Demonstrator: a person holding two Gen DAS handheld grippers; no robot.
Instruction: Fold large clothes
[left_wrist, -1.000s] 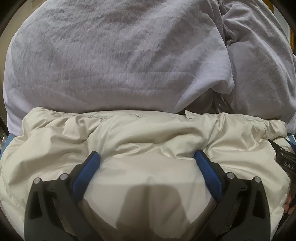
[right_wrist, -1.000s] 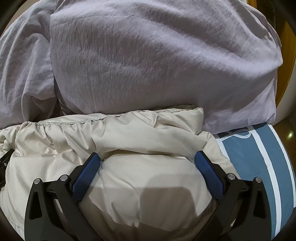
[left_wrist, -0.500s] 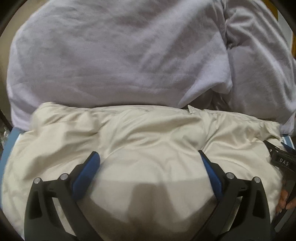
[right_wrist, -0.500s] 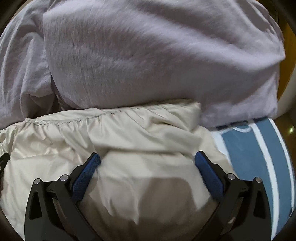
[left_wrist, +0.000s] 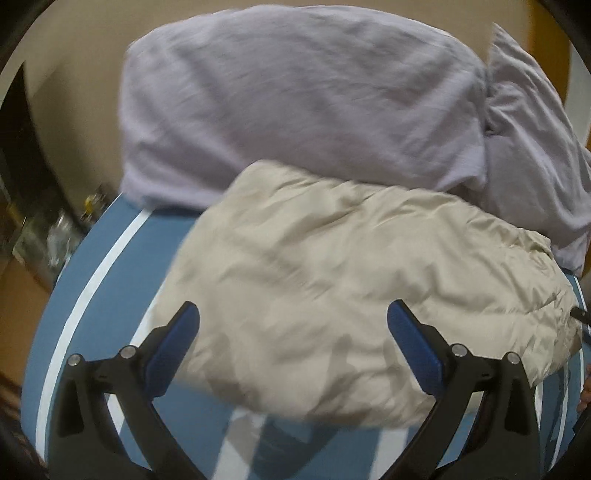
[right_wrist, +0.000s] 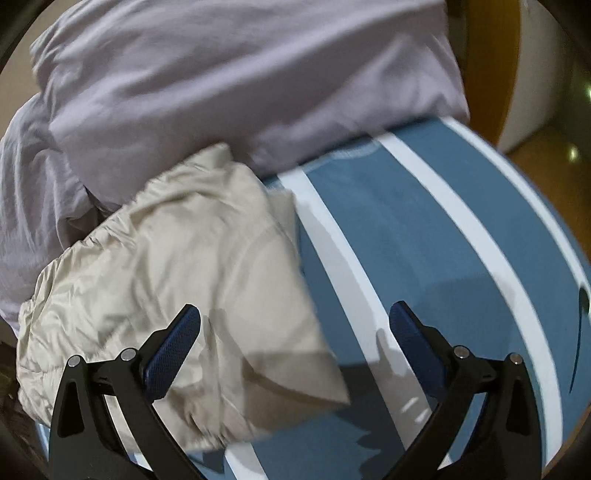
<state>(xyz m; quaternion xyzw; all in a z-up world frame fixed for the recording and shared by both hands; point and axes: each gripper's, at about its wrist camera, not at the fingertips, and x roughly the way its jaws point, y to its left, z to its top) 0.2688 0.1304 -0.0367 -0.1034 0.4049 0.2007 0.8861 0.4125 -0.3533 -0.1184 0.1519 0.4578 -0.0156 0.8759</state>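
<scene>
The left gripper (left_wrist: 293, 328) hangs above the near part of the folded jacket (left_wrist: 343, 280), its blue-padded fingers (left_wrist: 173, 341) spread wide with nothing between them, and the right gripper (right_wrist: 295, 328) hangs the same way over the jacket's (right_wrist: 177, 277) right edge, jaws wide and holding nothing. The jacket is a cream, puffy, shiny bundle, creased all over, lying on a blue mat with white stripes (right_wrist: 424, 236) and touching a heap of pale lilac cloth (left_wrist: 303, 96) behind it; no writing can be read
</scene>
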